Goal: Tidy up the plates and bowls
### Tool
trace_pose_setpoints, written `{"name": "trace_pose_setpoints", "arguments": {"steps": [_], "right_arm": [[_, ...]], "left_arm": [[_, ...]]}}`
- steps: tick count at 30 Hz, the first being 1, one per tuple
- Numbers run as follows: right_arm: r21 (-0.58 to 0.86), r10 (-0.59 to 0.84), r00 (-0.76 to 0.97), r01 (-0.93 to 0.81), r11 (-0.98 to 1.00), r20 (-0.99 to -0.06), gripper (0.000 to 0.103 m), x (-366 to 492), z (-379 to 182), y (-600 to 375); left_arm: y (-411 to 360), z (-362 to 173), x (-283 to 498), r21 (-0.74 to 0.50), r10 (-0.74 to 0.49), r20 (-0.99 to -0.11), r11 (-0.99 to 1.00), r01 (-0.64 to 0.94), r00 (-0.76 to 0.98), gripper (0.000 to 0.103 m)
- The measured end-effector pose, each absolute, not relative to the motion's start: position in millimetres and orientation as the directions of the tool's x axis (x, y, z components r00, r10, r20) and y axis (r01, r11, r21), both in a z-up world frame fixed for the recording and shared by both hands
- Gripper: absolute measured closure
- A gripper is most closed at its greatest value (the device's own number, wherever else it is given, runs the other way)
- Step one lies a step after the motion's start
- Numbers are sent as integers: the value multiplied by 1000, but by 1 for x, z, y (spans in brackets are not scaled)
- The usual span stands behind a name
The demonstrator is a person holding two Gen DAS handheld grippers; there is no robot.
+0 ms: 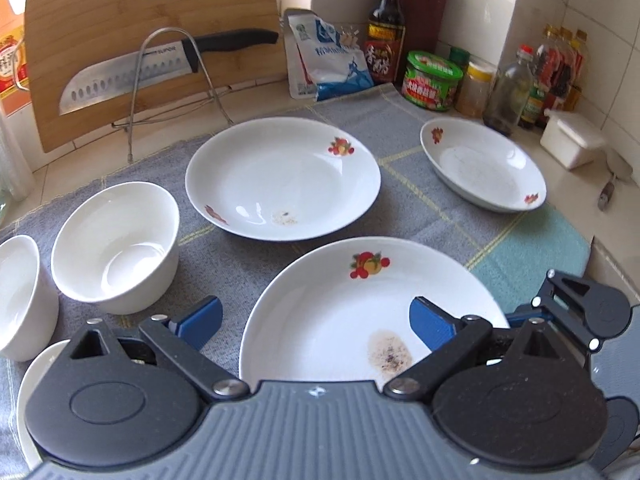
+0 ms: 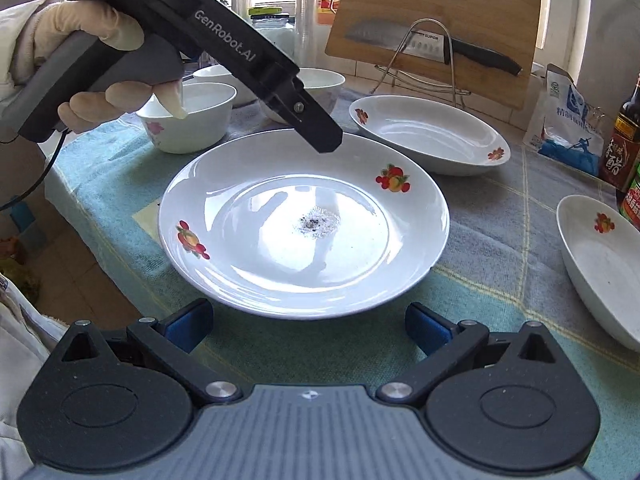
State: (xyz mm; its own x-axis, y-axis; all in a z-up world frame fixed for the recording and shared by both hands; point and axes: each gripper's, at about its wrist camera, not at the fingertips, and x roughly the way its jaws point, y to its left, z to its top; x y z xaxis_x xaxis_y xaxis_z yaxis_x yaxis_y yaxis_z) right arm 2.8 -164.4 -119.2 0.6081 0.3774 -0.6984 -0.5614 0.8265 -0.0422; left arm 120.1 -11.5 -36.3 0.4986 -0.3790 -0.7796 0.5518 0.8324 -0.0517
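**Helper:** What can you see right now?

**Me:** I see three plates and some white bowls spread out on a cloth (image 1: 420, 200) on the desk. None are stacked yet, so I think I am at the very start.

**Helper:** Where are your tongs?

**Me:** My left tongs (image 1: 316, 326) are wide open and hold nothing. They hang over the near plate (image 1: 340, 300), one finger over its inside, one out past its left rim. My right tongs (image 2: 310, 328) are wide open and empty too. They sit just in front of that same plate (image 2: 280, 248), not touching it.

**Helper:** Is the plate clean?

**Me:** No, it has a small dirty spot (image 2: 318, 222) in the middle.

**Helper:** What comes next?

**Me:** I think I should grab this plate by its rim, one finger above and one below. Then I could lift it flat and set it on the far plate (image 1: 280, 176). The two bowls (image 1: 116, 248) stand close on the left, so I must not bump them.
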Motion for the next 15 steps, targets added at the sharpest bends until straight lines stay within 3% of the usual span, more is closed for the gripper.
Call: {"name": "trace_pose_setpoints", "arguments": {"steps": [6,15], "right_arm": [[-43,435,633,-594,803,-640,0,2,-126,-172],[-45,408,647,-565,824,-644,0,3,-124,-169]], "left_arm": [[-17,-48,136,-37,-372,-818,795,605,438,8],[-20,-61,154,-80,-367,-876,752,655,314,17]]}}
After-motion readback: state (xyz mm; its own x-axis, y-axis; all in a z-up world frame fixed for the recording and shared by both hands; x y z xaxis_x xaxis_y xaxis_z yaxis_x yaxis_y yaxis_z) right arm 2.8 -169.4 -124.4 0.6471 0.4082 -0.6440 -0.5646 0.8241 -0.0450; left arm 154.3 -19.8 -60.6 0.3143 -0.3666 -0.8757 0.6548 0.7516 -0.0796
